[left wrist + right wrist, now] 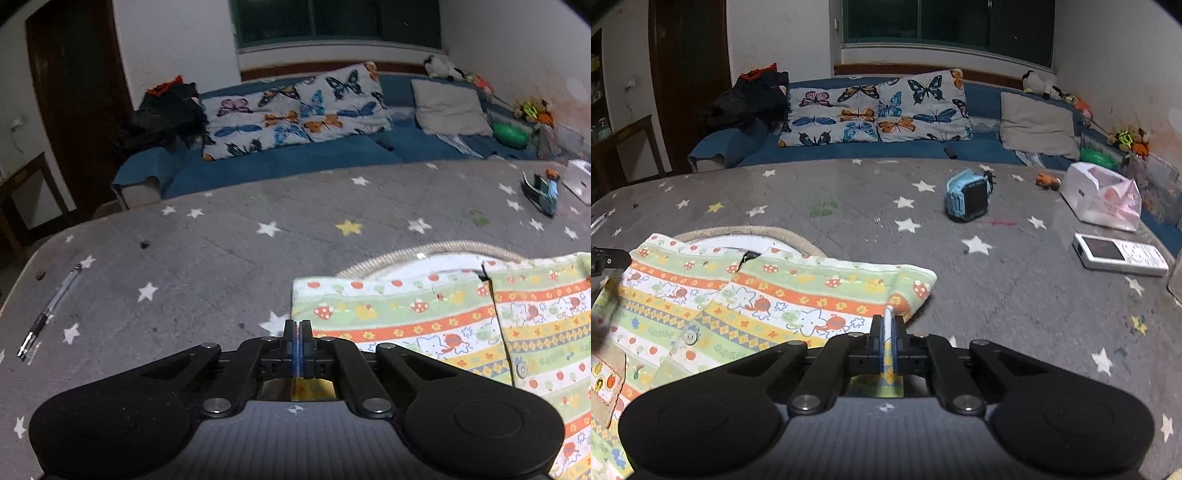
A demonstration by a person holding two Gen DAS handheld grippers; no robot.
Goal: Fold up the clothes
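A small patterned child's shirt (pixel 461 325), green, orange and yellow stripes with mushrooms and cats, lies flat on the grey star-print table cover (pixel 221 258). It also shows in the right wrist view (pixel 757 299). My left gripper (pixel 298 325) is shut at the shirt's left edge; a strip of yellowish cloth shows between the jaws behind the tips. My right gripper (pixel 888 321) is shut on the shirt's right sleeve edge, with cloth pinched between the fingers. The left gripper's tip (pixel 605 260) shows at the left edge of the right wrist view.
A pen (pixel 51 310) lies at the table's left edge. A blue toy watch (pixel 969 197), a white plastic bag (pixel 1104 197), a white handset (pixel 1119 254) and a small orange toy (pixel 1048 181) lie on the right. A blue sofa with butterfly pillows (pixel 875 110) stands behind.
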